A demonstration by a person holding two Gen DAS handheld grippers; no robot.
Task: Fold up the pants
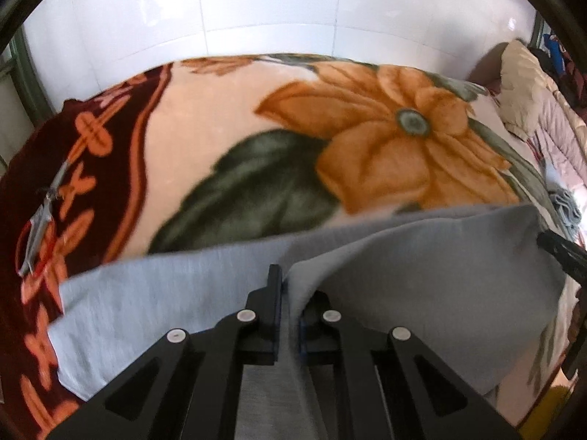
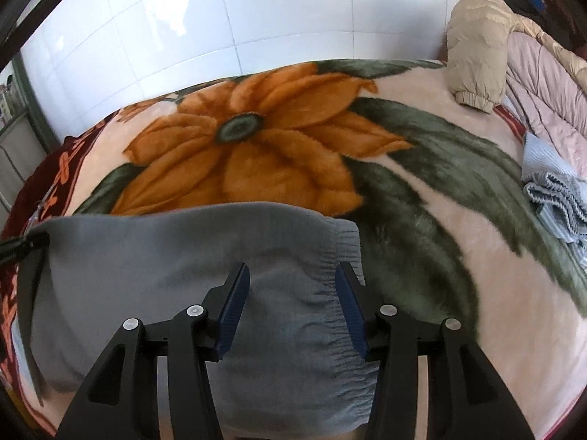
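Observation:
Grey pants (image 1: 422, 278) lie on a flowered blanket (image 1: 205, 139) on a bed. My left gripper (image 1: 288, 286) is shut on a raised fold of the grey fabric, which runs between the fingers. In the right wrist view the pants (image 2: 176, 256) lie partly folded, with the ribbed elastic waistband (image 2: 345, 245) at their right edge. My right gripper (image 2: 293, 286) is open and empty, its fingers on either side of the fabric near the waistband. The tip of the left gripper (image 2: 22, 247) shows at the pants' left edge.
The blanket (image 2: 422, 168) has a big orange flower and green leaves. A beige and pink padded jacket (image 2: 477, 62) lies at the far right. A light blue knit garment (image 2: 557, 198) lies at the right. A white tiled wall (image 2: 256, 18) stands behind the bed.

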